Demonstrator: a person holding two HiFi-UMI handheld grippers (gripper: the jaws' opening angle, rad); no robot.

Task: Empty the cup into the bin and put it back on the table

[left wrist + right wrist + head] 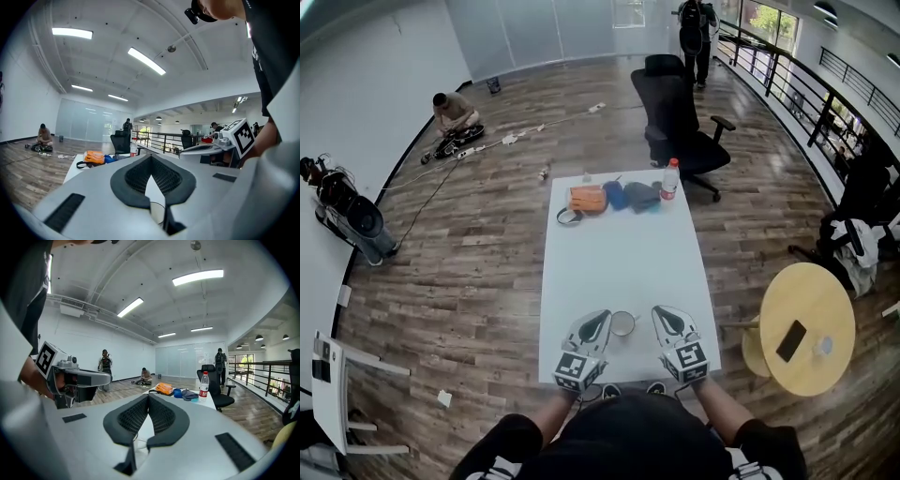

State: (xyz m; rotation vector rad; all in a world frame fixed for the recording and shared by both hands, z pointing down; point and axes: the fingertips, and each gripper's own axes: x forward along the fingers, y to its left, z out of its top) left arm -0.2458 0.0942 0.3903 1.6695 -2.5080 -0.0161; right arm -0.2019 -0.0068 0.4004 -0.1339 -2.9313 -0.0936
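Observation:
A small cup (622,323) stands upright near the front edge of the white table (619,262), with a pale round rim. My left gripper (602,317) sits just left of the cup and my right gripper (661,313) just right of it, and neither holds it. In the left gripper view the left gripper (151,160) is shut, pads together, with nothing between them. The right gripper (149,398) in its own view is also shut and empty. Each gripper shows in the other's view: right gripper (220,140), left gripper (79,378). No bin is in view.
At the table's far end lie an orange bag (587,199), a blue pouch (615,195), a grey bundle (641,196) and a water bottle (670,180). A black office chair (680,122) stands beyond. A round yellow table (811,323) with a phone is to the right.

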